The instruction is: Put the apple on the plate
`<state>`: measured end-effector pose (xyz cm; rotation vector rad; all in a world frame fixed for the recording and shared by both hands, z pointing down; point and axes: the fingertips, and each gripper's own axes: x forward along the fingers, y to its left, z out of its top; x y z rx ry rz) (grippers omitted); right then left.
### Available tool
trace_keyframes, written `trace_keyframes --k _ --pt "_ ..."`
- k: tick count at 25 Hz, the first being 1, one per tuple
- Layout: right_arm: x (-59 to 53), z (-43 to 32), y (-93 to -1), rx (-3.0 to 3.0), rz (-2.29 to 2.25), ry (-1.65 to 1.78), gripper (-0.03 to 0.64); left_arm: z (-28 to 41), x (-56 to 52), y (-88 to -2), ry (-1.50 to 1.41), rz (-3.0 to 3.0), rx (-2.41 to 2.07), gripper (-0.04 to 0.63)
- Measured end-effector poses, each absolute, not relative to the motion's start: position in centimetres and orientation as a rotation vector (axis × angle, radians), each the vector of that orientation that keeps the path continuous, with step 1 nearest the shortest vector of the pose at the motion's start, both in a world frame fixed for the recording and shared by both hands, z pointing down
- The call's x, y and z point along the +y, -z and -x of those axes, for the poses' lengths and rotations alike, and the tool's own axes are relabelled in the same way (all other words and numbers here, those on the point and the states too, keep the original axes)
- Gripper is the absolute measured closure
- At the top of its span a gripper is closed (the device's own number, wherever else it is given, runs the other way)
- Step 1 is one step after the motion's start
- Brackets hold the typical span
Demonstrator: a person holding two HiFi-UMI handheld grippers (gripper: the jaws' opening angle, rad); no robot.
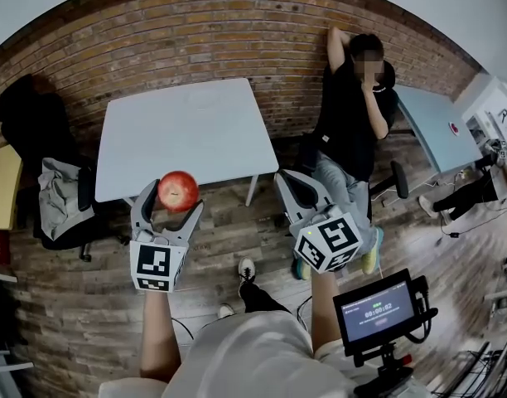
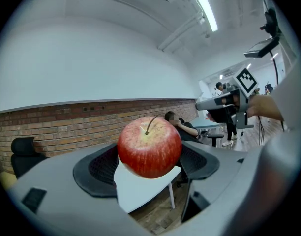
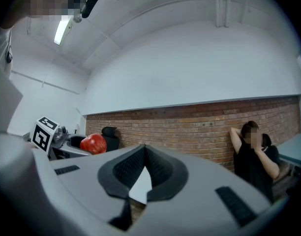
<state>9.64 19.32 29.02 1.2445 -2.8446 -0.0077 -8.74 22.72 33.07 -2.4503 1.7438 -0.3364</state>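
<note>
A red apple (image 1: pixel 178 191) with a short stem sits between the jaws of my left gripper (image 1: pixel 169 210), held up in the air in front of a white table (image 1: pixel 187 131). In the left gripper view the apple (image 2: pixel 149 147) fills the gap between the two black pads. My right gripper (image 1: pixel 296 191) hangs to the right at about the same height, its jaws pressed together with nothing in them. In the right gripper view its pads (image 3: pixel 163 173) meet, and the apple (image 3: pixel 93 143) shows far left. No plate is in view.
A person (image 1: pixel 350 114) sits on a chair by the brick wall, right of the white table. A black office chair (image 1: pixel 59 197) with cloth stands left of it. A blue-grey table (image 1: pixel 436 127) is at the right. A monitor on a stand (image 1: pixel 378 312) is near my right arm.
</note>
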Motion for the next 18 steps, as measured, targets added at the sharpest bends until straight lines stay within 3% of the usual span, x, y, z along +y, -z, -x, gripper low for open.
trace_keyframes --k 18 --pt "6.9 -9.4 -29.6 -2.878 -1.143 -0.025 0.612 7.5 11.5 -33.7 0.396 2.436 1.798 0.199"
